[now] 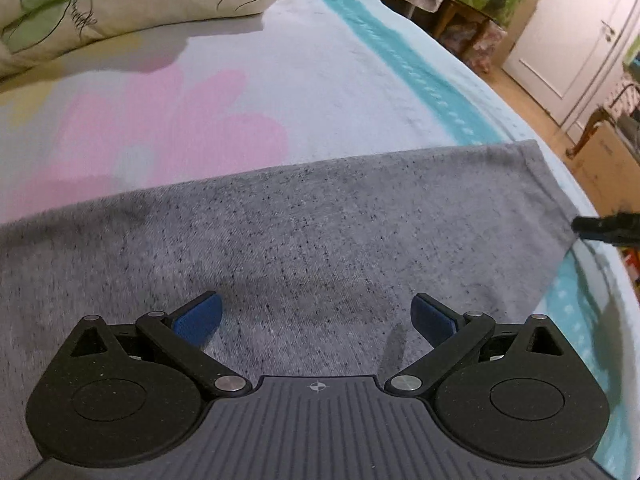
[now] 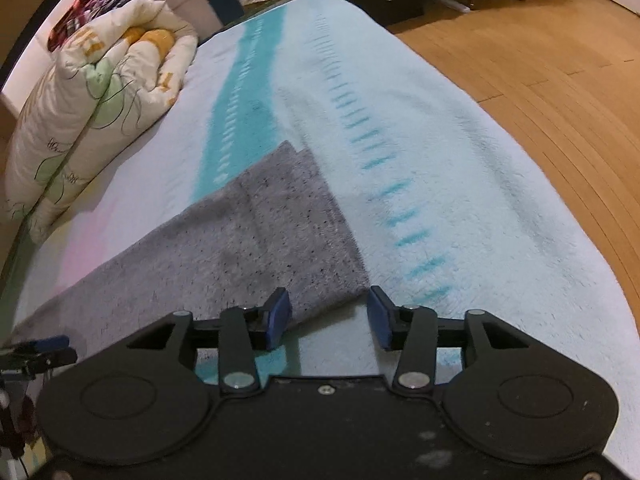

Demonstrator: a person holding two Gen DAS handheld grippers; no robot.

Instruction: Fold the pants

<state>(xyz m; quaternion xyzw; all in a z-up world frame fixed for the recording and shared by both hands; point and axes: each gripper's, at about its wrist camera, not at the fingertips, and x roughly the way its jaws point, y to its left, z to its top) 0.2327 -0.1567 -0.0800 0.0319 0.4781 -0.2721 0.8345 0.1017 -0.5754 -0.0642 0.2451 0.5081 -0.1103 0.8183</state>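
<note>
Grey speckled pants lie flat across the bed as a long band. My left gripper is open and hovers over the middle of the cloth, with nothing between its blue pads. In the right wrist view the pants' end lies ahead, and its near corner sits between the jaws of my right gripper, which is open. The right gripper's tip also shows in the left wrist view at the pants' right corner.
The bed is covered by a pale blanket with teal stripes and a pink patch. A folded floral quilt lies at the head. The bed's right edge drops to a wooden floor. Furniture and a door stand beyond.
</note>
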